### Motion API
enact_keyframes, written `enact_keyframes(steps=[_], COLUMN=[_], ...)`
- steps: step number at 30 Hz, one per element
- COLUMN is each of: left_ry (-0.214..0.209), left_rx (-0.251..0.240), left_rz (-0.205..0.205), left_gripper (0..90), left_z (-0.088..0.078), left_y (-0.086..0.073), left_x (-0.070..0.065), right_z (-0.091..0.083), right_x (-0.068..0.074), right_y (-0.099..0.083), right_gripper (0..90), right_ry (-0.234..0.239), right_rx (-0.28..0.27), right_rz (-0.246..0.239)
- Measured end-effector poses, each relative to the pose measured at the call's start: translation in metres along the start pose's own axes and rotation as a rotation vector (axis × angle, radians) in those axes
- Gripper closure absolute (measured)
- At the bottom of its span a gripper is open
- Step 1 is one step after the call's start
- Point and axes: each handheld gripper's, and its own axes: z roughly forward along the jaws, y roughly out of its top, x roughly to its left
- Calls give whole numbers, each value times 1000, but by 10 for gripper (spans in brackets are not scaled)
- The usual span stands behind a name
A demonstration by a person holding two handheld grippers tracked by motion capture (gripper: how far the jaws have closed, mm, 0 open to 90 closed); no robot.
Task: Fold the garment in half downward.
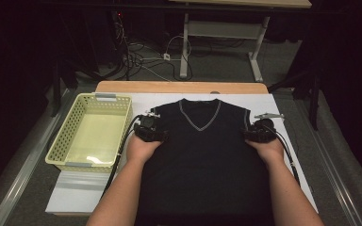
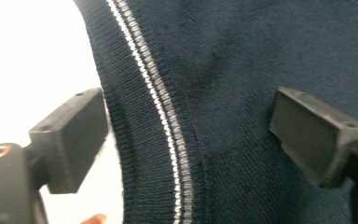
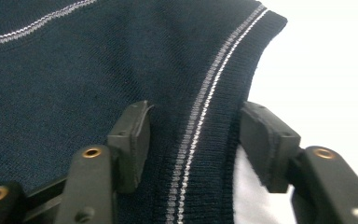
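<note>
Fingers [image 3: 133,140] astride vest armhole [image 3: 205,112]

Your vest [image 1: 202,150] is dark navy knit, trimmed with a thin pale grey stripe along its V-neck and both armholes. At your left stands a pale yellow basket [image 1: 66,141]. The vest lies on a white sheet [image 1: 75,193].

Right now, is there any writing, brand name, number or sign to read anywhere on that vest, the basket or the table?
None: no readable text anywhere.
The navy knit vest bears only pale stripe trim, no logo.
The yellow plastic basket has no legible label.
The white table cover is blank.
</note>
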Motion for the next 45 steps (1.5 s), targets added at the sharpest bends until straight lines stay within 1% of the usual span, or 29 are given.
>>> enact_keyframes(steps=[2,6,8,12,14,18,20,23,27,29,30,31,32,34,35,40,45], left_ry=[-10,-36,-51,-76,-90,-103,-103,-107,-106,-96,-90,-92,-94,-95,-99,-106,-111], left_rx=[-9,-36,-42,-49,-51,-56,-59,-61,-64,-66,-68,-73,-83,-106,-114,-145,-181], left_rz=[11,36,48,66,69,84,93,94,96,99,103,100,94,96,94,100,119], left_gripper=[206,366,454,582,646,747,768,781,791,793,794,794,795,796,796,796,795], left_z=[-1,-3,-4,-4,-4,-4,-4,-4,-4,-6,-7,-9,-11,-18,-21,-37,-56], left_y=[-1,-3,-4,-4,-4,-5,-6,-6,-6,-6,-5,-5,-4,-2,-1,0,-2], left_x=[0,-2,-3,-4,-4,-5,-6,-6,-6,-6,-7,-6,-6,-6,-6,-7,-10], right_z=[0,-1,-1,-1,-1,-2,-2,-2,-3,-4,-5,-7,-10,-17,-21,-37,-58], right_x=[0,0,1,2,3,4,5,5,7,7,8,9,9,9,9,9,9], right_y=[0,0,-1,-1,-1,-2,-2,-2,-3,-3,-2,-2,-1,2,3,5,5], right_gripper=[513,586,622,698,744,771,781,795,805,806,806,807,807,809,809,810,810], right_ry=[5,22,32,48,58,71,75,83,75,72,66,67,69,65,59,35,22], right_rx=[-2,-5,-7,-9,-11,-11,-12,-12,-18,-22,-34,-46,-61,-99,-112,-148,-192], right_rz=[0,-12,-18,-33,-51,-60,-66,-75,-90,-94,-104,-101,-87,-74,-81,-79,-87])
